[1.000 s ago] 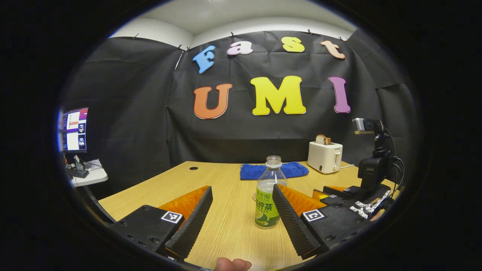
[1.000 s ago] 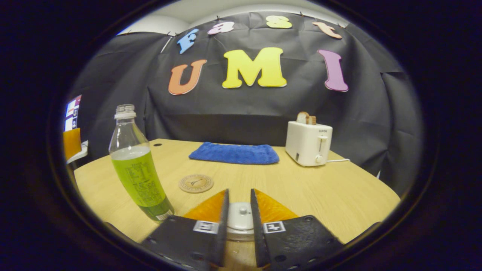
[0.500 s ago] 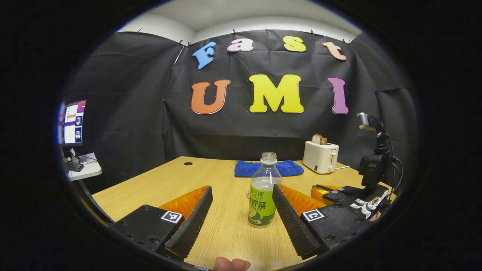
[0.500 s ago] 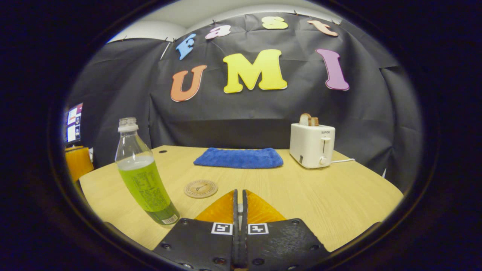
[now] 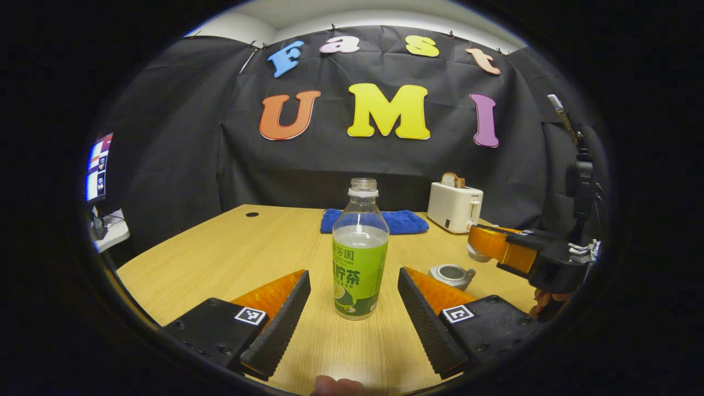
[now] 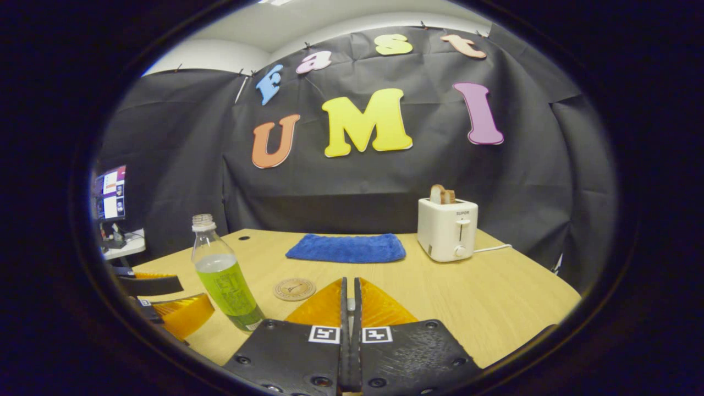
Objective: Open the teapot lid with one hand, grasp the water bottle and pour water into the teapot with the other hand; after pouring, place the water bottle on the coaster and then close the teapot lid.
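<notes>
The right gripper is pinched nearly shut on the teapot lid's knob, holding the lid clear above the open teapot so water can go in. The left gripper is spread wide around the uncapped green-tea bottle, not touching, lined up to grasp. The coaster lies just beyond.

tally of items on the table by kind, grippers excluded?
Bottles: 1, the water bottle
Teapots: 1, the teapot, its lid off
Coasters: 1, the coaster
Cloths: 1, the blue cloth
Toasters: 1, the toaster
Total: 5
</notes>
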